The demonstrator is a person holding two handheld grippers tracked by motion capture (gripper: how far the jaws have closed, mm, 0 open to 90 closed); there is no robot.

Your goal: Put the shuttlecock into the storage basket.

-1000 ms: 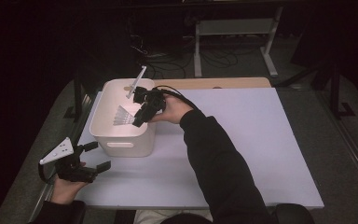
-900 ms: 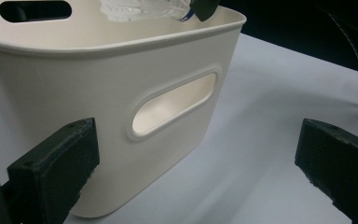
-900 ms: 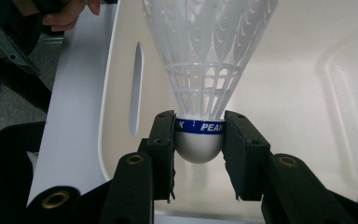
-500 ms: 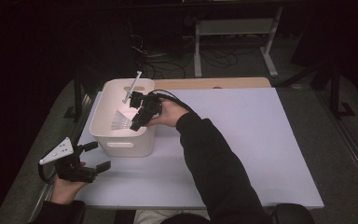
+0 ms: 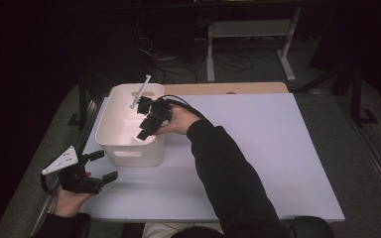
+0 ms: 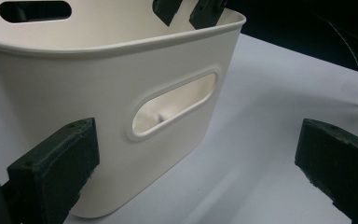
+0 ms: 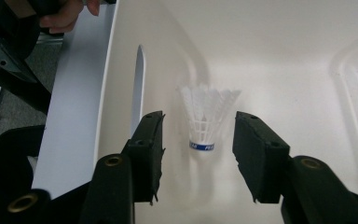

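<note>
A dark room surrounds a pale lavender surface (image 5: 258,148), where a person works with a claw in each hand. A white bin (image 5: 129,144) with oval handle cut-outs stands at about nine o'clock on the surface. Inside it lies a white shuttlecock (image 7: 207,119), feathered skirt above a blue-banded cork, its long axis running toward twelve o'clock in the right gripper view, skirt leading. The right claw (image 7: 198,154) hangs over the bin's interior; its jaws have just been opening and stand narrowly apart either side of the shuttlecock, which looks released. The left claw (image 5: 99,166) rests at seven o'clock, jaws wide and empty, near the bin's wall.
</note>
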